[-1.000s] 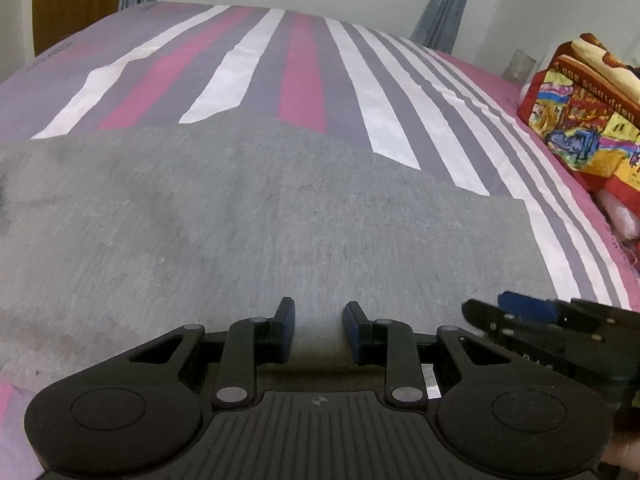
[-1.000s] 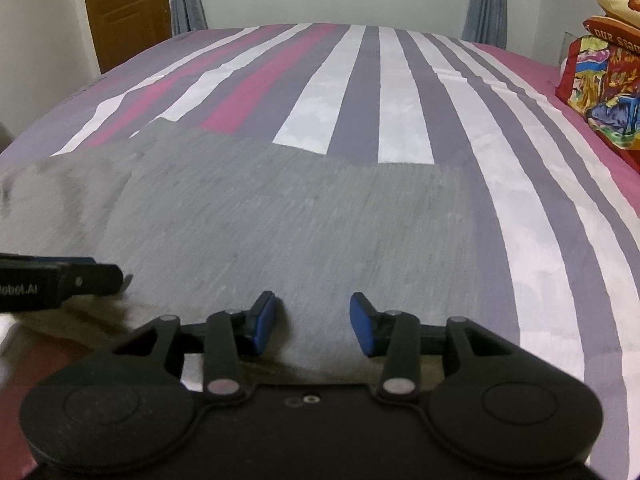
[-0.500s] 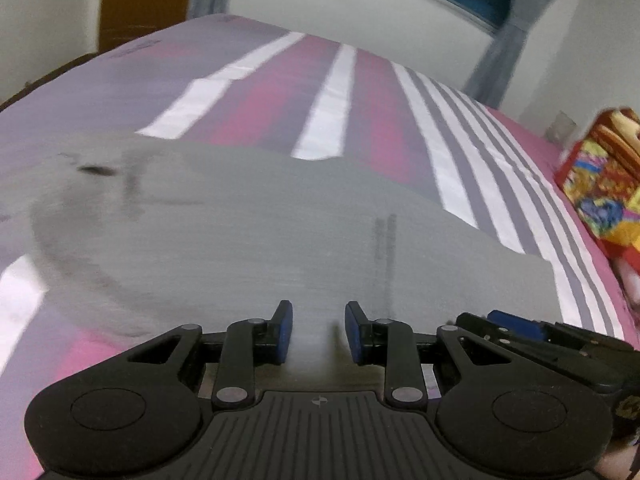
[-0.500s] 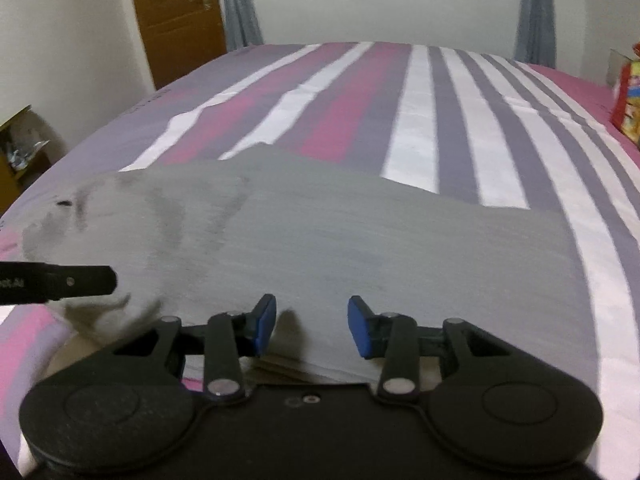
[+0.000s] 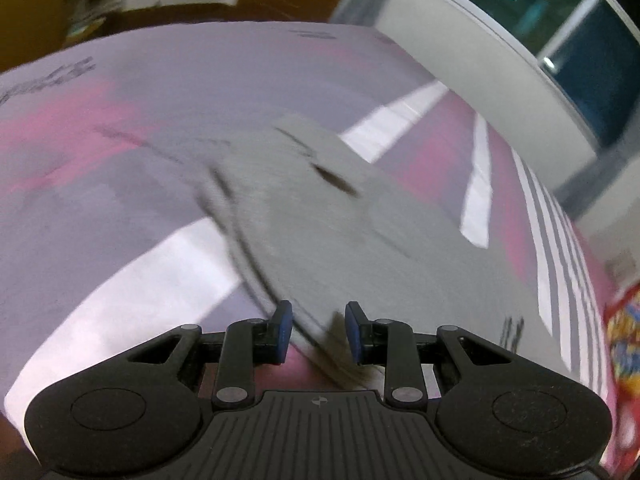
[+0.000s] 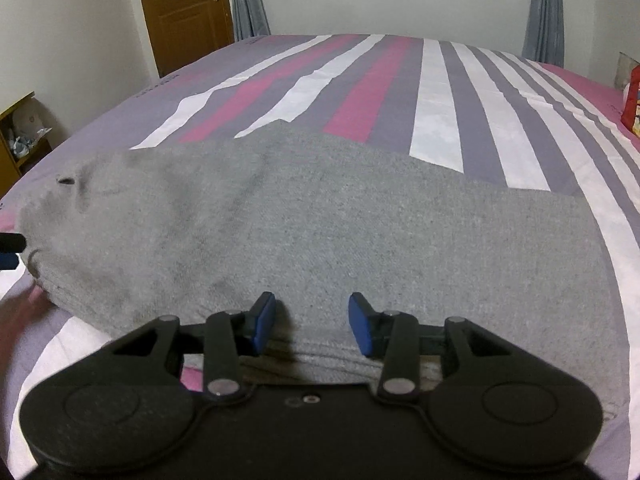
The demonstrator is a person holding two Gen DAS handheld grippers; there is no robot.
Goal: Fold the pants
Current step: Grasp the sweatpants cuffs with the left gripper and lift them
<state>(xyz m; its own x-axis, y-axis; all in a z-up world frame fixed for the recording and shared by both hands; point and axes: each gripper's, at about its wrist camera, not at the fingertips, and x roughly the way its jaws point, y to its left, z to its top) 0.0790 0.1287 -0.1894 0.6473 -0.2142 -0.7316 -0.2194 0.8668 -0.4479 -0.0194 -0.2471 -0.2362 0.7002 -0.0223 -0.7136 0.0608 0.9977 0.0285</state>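
Observation:
Grey pants (image 6: 320, 232) lie flat across the striped bed, waist end to the left with a small dark hole. In the blurred left wrist view the pants (image 5: 344, 232) run away from me, their left edge passing between the fingers. My left gripper (image 5: 318, 332) is open over that near edge. Its tip (image 6: 10, 250) shows at the left edge of the right wrist view. My right gripper (image 6: 312, 324) is open over the pants' near edge, holding nothing.
The bed (image 6: 436, 92) has pink, white and purple stripes. A colourful folded blanket (image 5: 624, 344) sits at the right side. A wooden door (image 6: 184, 8), a window with curtains and a low shelf (image 6: 20, 136) stand beyond the bed.
The left gripper has swung left toward the waist end, its view now tilted and blurred. The right gripper has shifted a little left along the near edge. Both stay open.

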